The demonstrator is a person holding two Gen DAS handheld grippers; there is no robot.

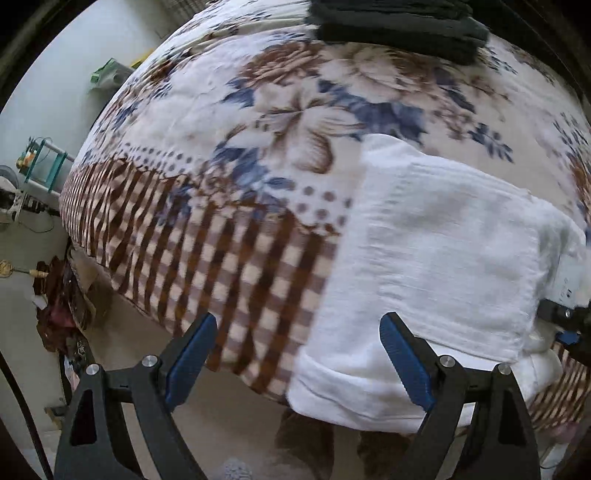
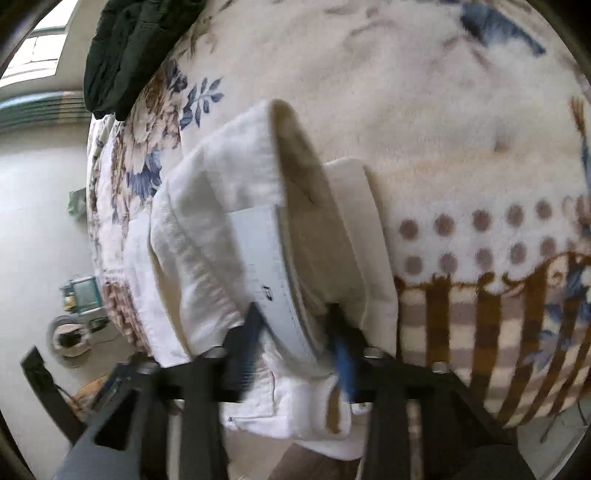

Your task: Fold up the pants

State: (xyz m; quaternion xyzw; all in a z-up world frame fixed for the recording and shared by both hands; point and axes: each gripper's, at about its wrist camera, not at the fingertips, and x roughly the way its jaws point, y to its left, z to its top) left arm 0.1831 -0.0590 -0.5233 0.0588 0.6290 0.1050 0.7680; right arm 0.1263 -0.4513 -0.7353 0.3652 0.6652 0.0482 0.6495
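Note:
White pants (image 1: 436,251) lie folded on the floral and checked blanket (image 1: 258,129), near the bed's front edge. My left gripper (image 1: 298,319) hovers above the pants' left border, open, with nothing between its blue pads. In the right wrist view the pants (image 2: 207,206) show their waistband (image 2: 273,266) raised on edge. My right gripper (image 2: 291,332) is shut on that waistband, one finger on each side. The right gripper (image 1: 565,321) also shows at the right edge of the left wrist view, at the pants' right end.
A dark folded garment (image 1: 399,29) lies at the far side of the bed, and it is also seen as a dark garment (image 2: 136,48) at upper left in the right wrist view. The floor (image 1: 37,302) left of the bed holds a teal frame (image 1: 48,162) and dark red cloth (image 1: 59,306).

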